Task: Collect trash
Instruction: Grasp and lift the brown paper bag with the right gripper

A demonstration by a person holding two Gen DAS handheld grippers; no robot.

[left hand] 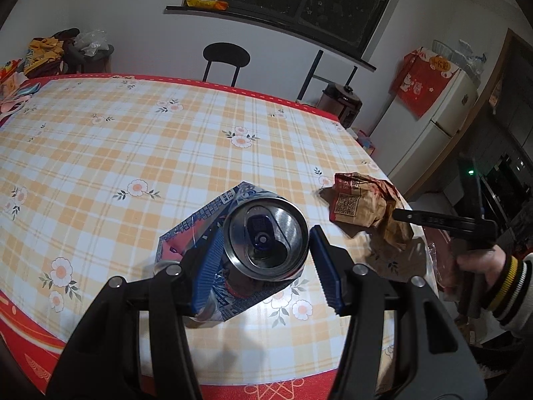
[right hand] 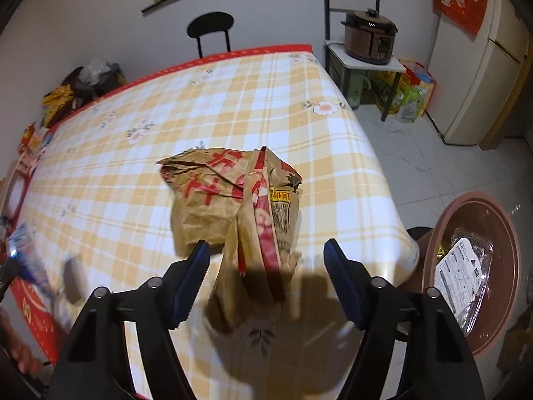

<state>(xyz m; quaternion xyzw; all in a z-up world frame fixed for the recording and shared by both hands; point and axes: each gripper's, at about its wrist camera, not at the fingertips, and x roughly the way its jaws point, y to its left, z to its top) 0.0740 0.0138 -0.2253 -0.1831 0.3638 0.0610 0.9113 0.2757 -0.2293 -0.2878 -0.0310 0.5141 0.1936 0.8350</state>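
Observation:
A crushed blue and red drink can (left hand: 263,233) sits between the blue pads of my left gripper (left hand: 265,256), lifted above the checked tablecloth, its silver top facing the camera. The pads press its sides. A crumpled brown paper bag (right hand: 233,200) with red print lies near the table's right edge; it also shows in the left wrist view (left hand: 366,206). My right gripper (right hand: 266,266) is open with its fingers on either side of the bag's near end, not closed on it. The can shows blurred at the far left of the right wrist view (right hand: 23,253).
A brown round bin (right hand: 433,250) holding a plastic wrapper (right hand: 463,270) stands on the floor right of the table. A black chair (left hand: 226,55) is at the far side. A cooker (right hand: 369,38) on a stand and a fridge (right hand: 476,76) stand at the right.

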